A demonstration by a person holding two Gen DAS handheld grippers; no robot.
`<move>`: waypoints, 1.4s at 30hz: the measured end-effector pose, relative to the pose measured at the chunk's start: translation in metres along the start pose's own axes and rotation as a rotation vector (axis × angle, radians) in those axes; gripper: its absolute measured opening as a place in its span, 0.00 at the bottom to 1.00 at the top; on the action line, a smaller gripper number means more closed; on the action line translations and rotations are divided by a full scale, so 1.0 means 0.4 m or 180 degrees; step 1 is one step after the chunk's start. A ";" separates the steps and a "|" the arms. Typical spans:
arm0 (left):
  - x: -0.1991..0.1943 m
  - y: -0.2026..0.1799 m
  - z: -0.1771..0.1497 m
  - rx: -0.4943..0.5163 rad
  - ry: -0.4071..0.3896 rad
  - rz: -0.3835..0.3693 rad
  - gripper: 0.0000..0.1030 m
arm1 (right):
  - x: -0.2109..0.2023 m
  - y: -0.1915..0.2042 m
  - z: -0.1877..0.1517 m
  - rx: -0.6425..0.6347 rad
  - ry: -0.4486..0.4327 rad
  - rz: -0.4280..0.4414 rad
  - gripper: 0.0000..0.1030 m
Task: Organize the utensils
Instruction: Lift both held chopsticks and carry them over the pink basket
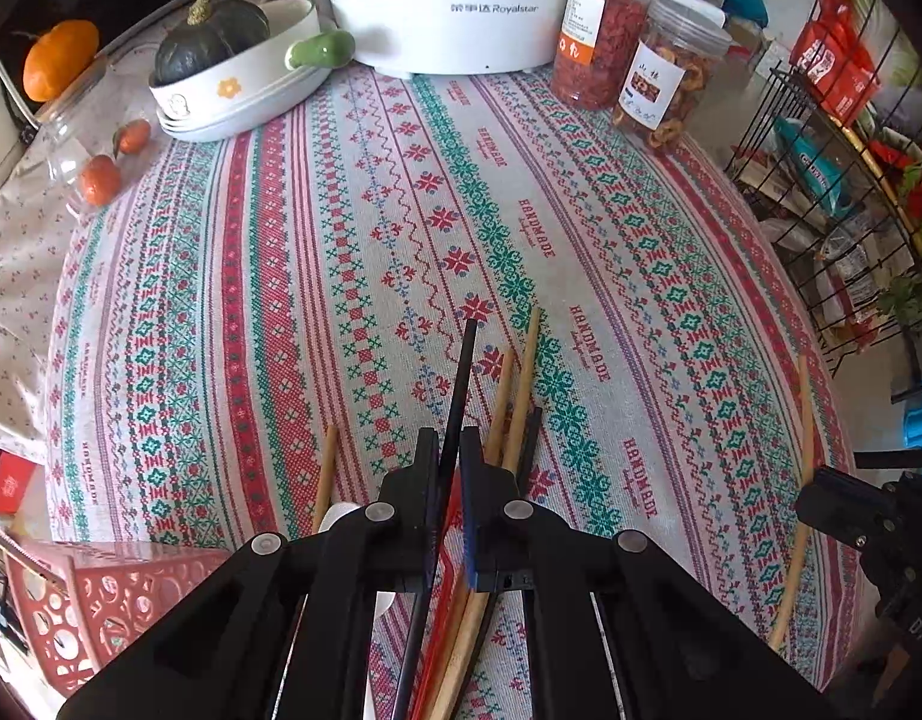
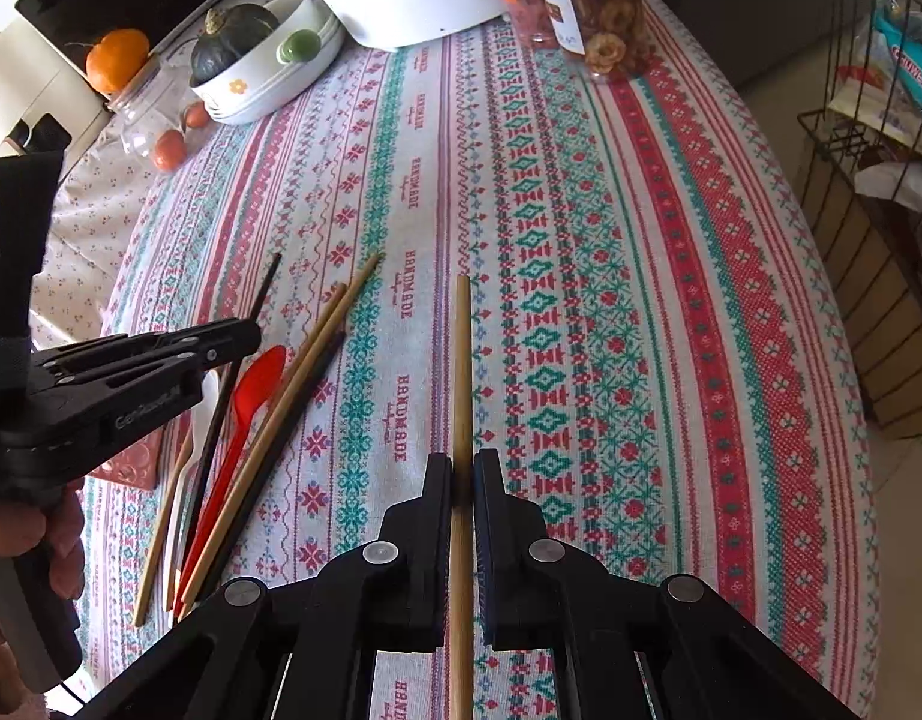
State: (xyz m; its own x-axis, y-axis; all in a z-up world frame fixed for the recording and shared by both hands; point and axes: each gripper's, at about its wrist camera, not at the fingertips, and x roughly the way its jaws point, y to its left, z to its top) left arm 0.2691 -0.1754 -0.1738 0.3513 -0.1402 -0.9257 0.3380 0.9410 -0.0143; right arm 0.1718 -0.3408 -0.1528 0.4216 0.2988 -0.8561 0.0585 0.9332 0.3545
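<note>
On the patterned tablecloth (image 1: 353, 192), near its front edge, lies a loose bundle of utensils — wooden chopsticks (image 2: 317, 354), a red spoon (image 2: 251, 402) and a black chopstick (image 1: 461, 384). My left gripper (image 1: 450, 441) is clamped on that black chopstick; my right gripper (image 2: 462, 468) is clamped on a separate wooden chopstick (image 2: 462, 360), well apart from the bundle. A red perforated basket (image 1: 101, 606) sits at the left edge — jars (image 1: 670, 78) stand at the far side.

utensil pile (image 2: 251, 450) left | single chopstick (image 2: 462, 360) right | jars (image 1: 640, 54) behind
</note>
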 end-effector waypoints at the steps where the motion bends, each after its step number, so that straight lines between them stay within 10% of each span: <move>1: -0.028 0.002 -0.011 0.0010 -0.0080 -0.0024 0.06 | -0.009 0.004 -0.001 -0.0001 -0.0033 0.0003 0.05; 20: -0.392 0.135 -0.282 -0.0064 -0.1386 -0.0501 0.05 | -0.165 0.171 -0.067 -0.0343 -0.0790 0.0089 0.05; 42: -0.731 0.286 -0.407 -0.0332 -0.2736 -0.0670 0.04 | -0.294 0.395 -0.085 -0.0915 -0.1613 0.0419 0.05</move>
State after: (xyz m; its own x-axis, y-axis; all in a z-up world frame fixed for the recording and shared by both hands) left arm 0.0627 0.0233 0.0336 0.8386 -0.4565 -0.2973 0.4030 0.8871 -0.2252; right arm 0.1009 -0.2218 -0.0089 0.7920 0.3492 -0.5008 -0.2411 0.9325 0.2688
